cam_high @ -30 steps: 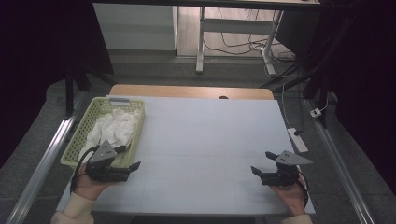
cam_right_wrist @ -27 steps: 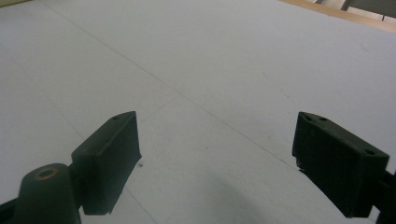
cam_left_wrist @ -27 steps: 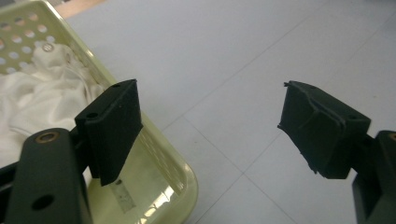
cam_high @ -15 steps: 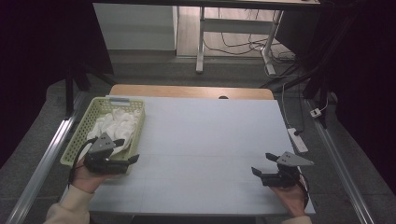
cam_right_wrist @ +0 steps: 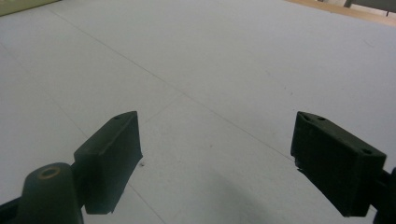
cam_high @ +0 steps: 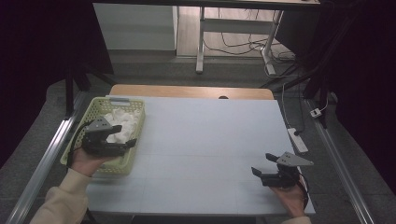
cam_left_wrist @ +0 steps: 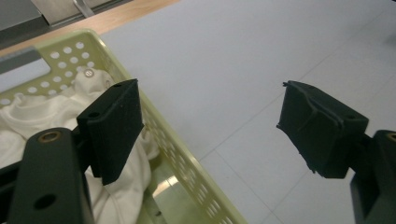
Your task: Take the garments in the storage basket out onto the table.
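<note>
My left tool (cam_high: 122,135), jaws wide and empty, has lifted over the basket (cam_high: 103,166) rim toward what looks like white cloth (cam_high: 120,122), ready to grab.

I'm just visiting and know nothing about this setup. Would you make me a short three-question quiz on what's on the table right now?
1. True or false: the left gripper is clamped on the white cloth.
2. What does the white cloth lie in? A) a cardboard box B) a pale green perforated basket C) a metal bowl
3. Fill in: the right gripper hangs over the bare ____, near its front right corner.

Key
1. False. Its fingers stand apart with nothing between them, over the basket's near edge.
2. B.
3. Table. Its fingers are also apart and hold nothing.
</note>
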Available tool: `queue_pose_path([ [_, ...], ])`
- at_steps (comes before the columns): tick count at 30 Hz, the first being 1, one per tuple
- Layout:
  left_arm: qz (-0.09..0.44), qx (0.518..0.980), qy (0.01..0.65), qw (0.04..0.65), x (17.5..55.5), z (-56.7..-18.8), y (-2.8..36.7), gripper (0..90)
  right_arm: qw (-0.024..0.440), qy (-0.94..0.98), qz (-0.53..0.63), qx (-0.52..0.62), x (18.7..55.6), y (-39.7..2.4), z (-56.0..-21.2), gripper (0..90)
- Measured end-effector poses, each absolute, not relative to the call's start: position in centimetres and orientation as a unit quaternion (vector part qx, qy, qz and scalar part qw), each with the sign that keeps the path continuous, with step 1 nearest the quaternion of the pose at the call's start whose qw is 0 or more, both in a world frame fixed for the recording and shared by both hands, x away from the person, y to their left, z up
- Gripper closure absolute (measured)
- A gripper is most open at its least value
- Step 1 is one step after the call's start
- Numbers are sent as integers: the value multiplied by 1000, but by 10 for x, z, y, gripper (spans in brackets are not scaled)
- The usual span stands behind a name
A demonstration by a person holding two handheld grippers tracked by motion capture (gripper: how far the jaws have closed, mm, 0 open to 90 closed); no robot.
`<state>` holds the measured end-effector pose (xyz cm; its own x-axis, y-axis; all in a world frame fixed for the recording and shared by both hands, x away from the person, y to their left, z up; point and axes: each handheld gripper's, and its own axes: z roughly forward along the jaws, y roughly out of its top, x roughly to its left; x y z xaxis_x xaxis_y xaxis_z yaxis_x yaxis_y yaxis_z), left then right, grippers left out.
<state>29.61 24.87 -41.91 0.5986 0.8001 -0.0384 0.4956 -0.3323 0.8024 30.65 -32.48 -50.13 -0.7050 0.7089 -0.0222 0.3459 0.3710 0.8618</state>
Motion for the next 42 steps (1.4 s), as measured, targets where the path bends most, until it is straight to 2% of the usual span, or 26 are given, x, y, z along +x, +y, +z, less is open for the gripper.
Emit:
queue_pose_path([
  [28,178,783,451,390,361,-411,268,217,200,811,443,324,309,-322,-505,169],
  [42,164,783,492,343,400,-425,282,215,201,813,437,328,309,-323,-506,169],
])
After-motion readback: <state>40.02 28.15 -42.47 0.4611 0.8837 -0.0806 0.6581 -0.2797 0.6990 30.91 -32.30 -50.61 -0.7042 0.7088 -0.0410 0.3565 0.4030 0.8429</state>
